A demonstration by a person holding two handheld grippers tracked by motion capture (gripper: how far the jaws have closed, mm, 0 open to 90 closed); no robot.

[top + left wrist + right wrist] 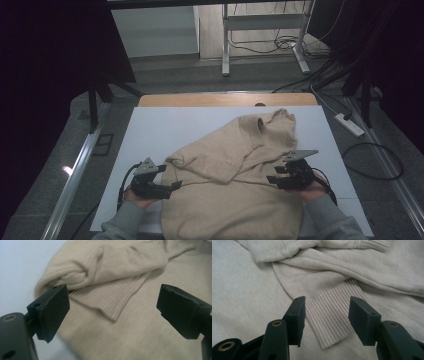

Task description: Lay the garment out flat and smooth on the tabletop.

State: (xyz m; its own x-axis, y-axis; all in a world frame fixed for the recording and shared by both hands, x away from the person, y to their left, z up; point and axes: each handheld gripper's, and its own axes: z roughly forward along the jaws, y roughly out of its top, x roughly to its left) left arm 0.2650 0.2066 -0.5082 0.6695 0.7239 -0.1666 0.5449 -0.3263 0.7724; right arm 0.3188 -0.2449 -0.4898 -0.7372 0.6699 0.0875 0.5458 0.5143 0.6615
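A beige knit sweater (230, 170) lies crumpled on the white table (150, 130), its sleeves folded over the body. My left gripper (175, 185) sits at the sweater's left edge, pointing right. In the left gripper view it (113, 311) stands open, with a ribbed cuff (110, 300) lying beyond the jaws, untouched. My right gripper (272, 179) is at the sweater's right side, pointing left. In the right gripper view it (327, 318) is open, its jaws on either side of another ribbed cuff (329, 337) without pressing it.
A wooden strip (225, 100) borders the table's far edge. Beyond it on the floor stand a metal frame (260, 22) and loose cables (280, 45); a power strip (350, 125) lies at the right. Bare white tabletop shows at the back left.
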